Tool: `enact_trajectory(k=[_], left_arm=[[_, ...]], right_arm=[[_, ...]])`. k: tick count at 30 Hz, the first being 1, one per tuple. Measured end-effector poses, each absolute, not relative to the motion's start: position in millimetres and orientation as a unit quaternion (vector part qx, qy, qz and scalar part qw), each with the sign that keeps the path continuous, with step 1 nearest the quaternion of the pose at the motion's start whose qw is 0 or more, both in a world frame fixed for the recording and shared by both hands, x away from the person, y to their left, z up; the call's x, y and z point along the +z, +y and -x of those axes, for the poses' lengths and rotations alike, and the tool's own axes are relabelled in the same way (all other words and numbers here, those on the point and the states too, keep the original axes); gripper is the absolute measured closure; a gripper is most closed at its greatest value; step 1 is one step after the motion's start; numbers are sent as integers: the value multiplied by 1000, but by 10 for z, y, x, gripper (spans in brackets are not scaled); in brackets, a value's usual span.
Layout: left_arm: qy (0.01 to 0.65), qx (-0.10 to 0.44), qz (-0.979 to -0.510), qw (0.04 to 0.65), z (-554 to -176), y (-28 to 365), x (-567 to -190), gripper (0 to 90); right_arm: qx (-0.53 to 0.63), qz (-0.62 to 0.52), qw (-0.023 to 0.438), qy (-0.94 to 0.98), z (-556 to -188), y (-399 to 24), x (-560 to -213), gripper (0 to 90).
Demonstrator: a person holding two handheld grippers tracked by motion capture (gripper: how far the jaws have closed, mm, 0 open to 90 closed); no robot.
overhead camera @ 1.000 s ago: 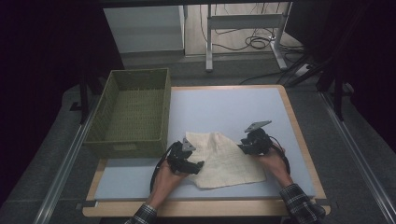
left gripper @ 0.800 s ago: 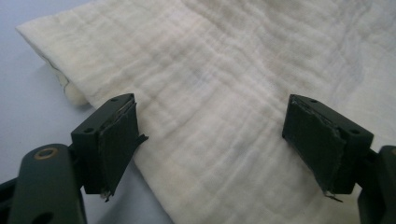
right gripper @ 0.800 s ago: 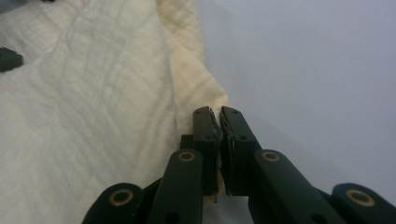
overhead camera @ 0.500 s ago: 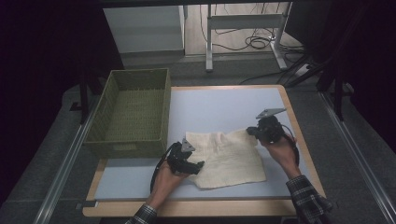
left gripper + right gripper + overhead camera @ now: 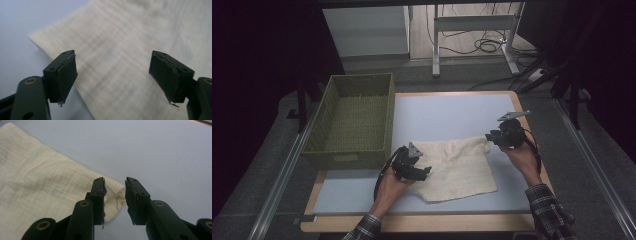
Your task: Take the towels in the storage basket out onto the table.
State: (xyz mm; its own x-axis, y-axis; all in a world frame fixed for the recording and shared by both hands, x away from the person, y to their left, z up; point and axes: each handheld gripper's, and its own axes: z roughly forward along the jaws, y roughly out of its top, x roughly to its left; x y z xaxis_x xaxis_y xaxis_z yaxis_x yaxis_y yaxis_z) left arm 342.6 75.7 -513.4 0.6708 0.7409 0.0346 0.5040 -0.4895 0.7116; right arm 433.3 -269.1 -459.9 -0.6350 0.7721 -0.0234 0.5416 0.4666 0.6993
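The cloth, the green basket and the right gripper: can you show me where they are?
cloth (image 5: 459,162), high view, middle of the cream fabric.
green basket (image 5: 354,152), high view, its near wall.
right gripper (image 5: 115,192), right gripper view, between its open fingertips over the cloth's corner.

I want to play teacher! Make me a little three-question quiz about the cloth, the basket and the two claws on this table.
1. True or false: the cream cloth lies inside the green basket.
2. Which claw has its jaws spread wider: A) left claw B) right claw?
3. Fill in: the right claw hangs just above a ______ of the cloth.

Key
1. False. The cloth lies flat on the blue table mat, beside the basket.
2. A. Its jaws stand far apart over the cloth; the right claw's jaws leave only a narrow gap.
3. Corner. The pads are not pressing on it.
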Motion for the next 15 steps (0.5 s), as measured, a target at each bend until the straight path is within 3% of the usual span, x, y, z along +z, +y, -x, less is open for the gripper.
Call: enact_trajectory(k=[7,10,15], left_arm=[[370,193,-841,344,-3774,633,-4884,431],[378,194,-839,339,-3882,616,-4876,455],[407,165,-837,327,-4200,618,-4923,537]], right_arm=[[339,-402,163,835,-4371,-2754,-4698,676],[343,-408,156,832,-4407,-2764,-4740,686],[356,-409,139,829,-4513,-2742,-4787,699]])
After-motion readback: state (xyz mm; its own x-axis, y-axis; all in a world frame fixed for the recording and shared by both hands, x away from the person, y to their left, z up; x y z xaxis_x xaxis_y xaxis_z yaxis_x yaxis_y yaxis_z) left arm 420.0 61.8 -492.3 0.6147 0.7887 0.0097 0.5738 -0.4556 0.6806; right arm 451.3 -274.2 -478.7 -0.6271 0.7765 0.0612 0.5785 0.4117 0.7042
